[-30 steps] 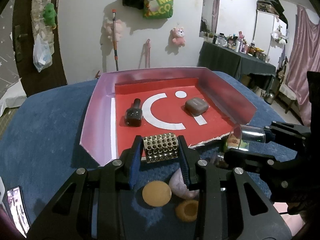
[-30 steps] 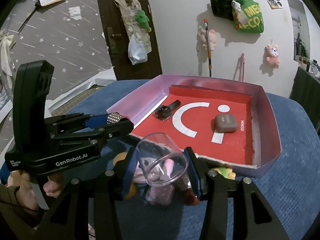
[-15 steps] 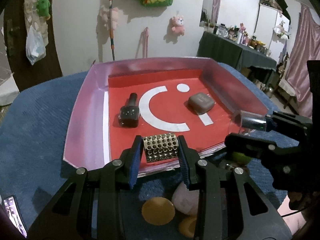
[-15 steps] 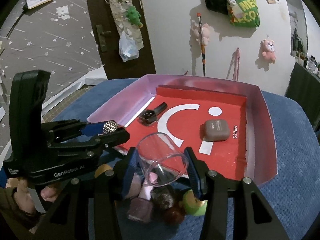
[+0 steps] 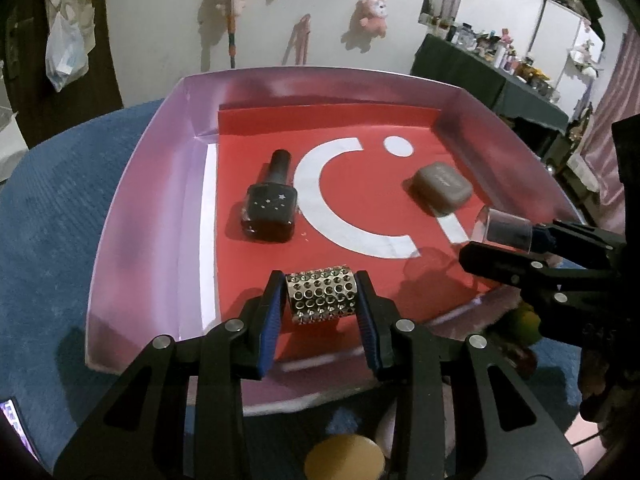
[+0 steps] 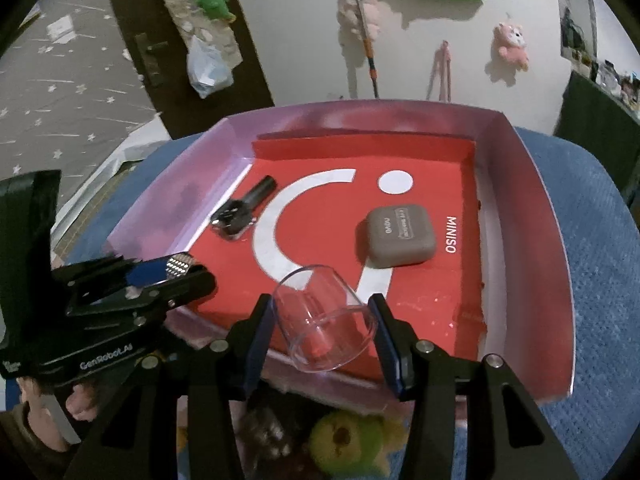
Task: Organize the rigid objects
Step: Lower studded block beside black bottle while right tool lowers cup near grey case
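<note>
Studded silver metal cylinder [image 5: 322, 295] sits clamped in the left hand-held gripper [image 5: 321, 300] above the red-floored pink tray [image 5: 132, 216]; the right hand-held gripper [image 6: 325, 322] grips a clear plastic cup [image 6: 324, 322], seemingly tilted, over the tray's near edge, near a grey rounded case [image 6: 401, 235] and black bottle [image 5: 270, 208].

Your left claw [image 5: 321, 296] grips a studded metal cylinder [image 5: 322, 295] over the red tray [image 5: 140, 184]'s near edge. Inside lie a black bottle [image 5: 270, 210] and a grey case [image 5: 442, 189]. Your right claw [image 5: 510, 240] pinches a clear cup [image 5: 504, 230].
</note>
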A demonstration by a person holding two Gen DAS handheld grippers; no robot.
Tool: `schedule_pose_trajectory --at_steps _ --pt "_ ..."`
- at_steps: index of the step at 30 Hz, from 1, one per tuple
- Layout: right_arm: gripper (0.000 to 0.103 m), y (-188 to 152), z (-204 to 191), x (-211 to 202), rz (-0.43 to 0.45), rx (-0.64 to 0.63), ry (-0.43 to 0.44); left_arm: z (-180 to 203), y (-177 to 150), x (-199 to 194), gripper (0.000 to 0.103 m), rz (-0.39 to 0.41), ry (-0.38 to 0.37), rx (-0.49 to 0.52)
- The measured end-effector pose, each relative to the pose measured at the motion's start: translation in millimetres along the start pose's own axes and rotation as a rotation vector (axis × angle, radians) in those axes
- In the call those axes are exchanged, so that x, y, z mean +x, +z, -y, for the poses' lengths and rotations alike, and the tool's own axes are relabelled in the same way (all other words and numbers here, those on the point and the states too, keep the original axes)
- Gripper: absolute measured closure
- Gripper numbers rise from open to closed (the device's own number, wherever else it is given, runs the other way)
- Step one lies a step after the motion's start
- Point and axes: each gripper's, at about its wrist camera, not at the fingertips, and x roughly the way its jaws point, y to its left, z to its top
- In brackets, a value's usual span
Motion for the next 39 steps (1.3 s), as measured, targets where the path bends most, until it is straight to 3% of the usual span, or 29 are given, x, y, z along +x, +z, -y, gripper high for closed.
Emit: schedule_pose_trajectory --at_steps 10,26,39 --pt "0.052 8 10 23 -0.03 0.037 -0.032 -5 7 17 0.071 -0.016 0.023 -0.02" --pt "0.052 25 17 33 0.016 0.057 -0.071 -7 22 30 0.071 -0.005 0.054 -0.031" --pt "0.052 26 12 37 -0.008 0.047 -0.087 -3 25 33 0.071 -0.011 0.078 -0.018"
